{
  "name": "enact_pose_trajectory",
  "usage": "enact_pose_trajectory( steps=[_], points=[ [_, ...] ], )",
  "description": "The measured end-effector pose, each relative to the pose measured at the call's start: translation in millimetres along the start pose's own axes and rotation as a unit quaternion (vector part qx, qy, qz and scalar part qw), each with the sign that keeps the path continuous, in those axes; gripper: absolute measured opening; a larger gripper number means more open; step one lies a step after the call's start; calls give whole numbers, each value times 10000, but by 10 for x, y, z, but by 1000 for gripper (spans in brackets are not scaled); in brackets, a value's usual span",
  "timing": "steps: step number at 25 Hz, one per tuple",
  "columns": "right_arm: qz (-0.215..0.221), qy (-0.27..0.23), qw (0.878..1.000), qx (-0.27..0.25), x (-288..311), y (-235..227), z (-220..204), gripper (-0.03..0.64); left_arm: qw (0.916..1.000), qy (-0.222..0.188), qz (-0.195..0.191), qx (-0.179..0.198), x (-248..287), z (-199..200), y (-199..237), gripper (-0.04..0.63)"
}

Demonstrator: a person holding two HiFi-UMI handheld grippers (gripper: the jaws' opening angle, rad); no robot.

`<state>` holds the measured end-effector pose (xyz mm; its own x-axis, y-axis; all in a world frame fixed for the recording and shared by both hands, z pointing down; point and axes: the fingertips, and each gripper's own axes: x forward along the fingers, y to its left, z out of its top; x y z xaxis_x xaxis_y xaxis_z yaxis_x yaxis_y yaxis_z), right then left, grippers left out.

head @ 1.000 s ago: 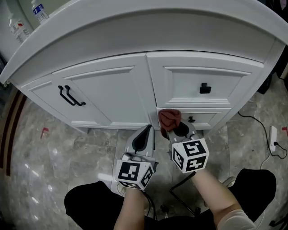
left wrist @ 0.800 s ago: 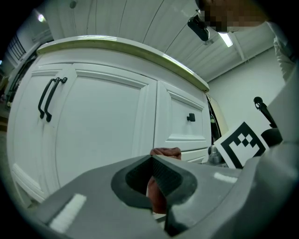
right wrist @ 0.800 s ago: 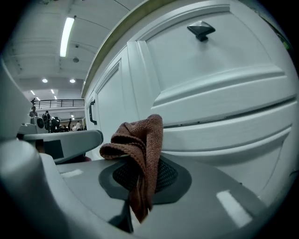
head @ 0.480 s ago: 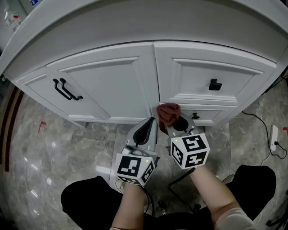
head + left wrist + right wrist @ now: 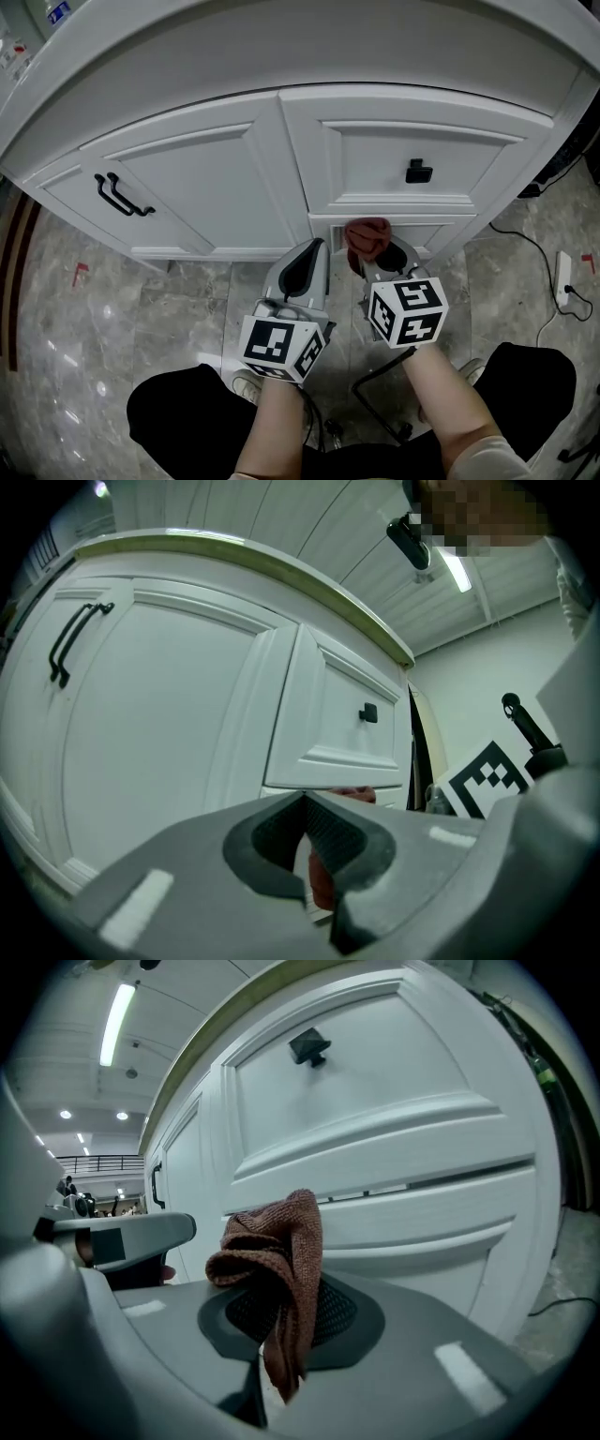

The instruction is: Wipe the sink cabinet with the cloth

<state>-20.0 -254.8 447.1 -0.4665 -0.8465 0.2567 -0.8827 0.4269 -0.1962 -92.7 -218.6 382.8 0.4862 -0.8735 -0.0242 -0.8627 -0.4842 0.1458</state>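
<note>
Grey marble floor (image 5: 112,309) below, white sink cabinet (image 5: 216,178) ahead. My right gripper (image 5: 373,251) is clamped on the rust-brown cloth (image 5: 367,234). The cloth is bunched above the jaws, at the cabinet's lower drawer (image 5: 441,234), just under the seam with the upper drawer. I can't confirm contact. My left gripper (image 5: 314,248) has its jaws together with nothing between them, pointing at the cabinet's centre stile. A black knob (image 5: 418,172) sits on the cabinet's upper drawer above the cloth. Black handles (image 5: 122,195) are on the cabinet's left door.
</note>
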Motion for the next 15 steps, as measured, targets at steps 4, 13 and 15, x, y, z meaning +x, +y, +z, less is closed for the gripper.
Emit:
enact_pose_trajectory(
  steps=[4,13,15],
  points=[
    [-264,-3,9996,95,-133,-283,-7,83,9998,60,-204,-29,89,-59,-206,0],
    [-708,-162,9964,440,-455,-784,81,83,9983,213,-544,-9,264,-184,-580,0],
    [-841,-162,9950,505,-527,-911,86,83,9977,265,-623,0,300,-224,-668,0]
  ],
)
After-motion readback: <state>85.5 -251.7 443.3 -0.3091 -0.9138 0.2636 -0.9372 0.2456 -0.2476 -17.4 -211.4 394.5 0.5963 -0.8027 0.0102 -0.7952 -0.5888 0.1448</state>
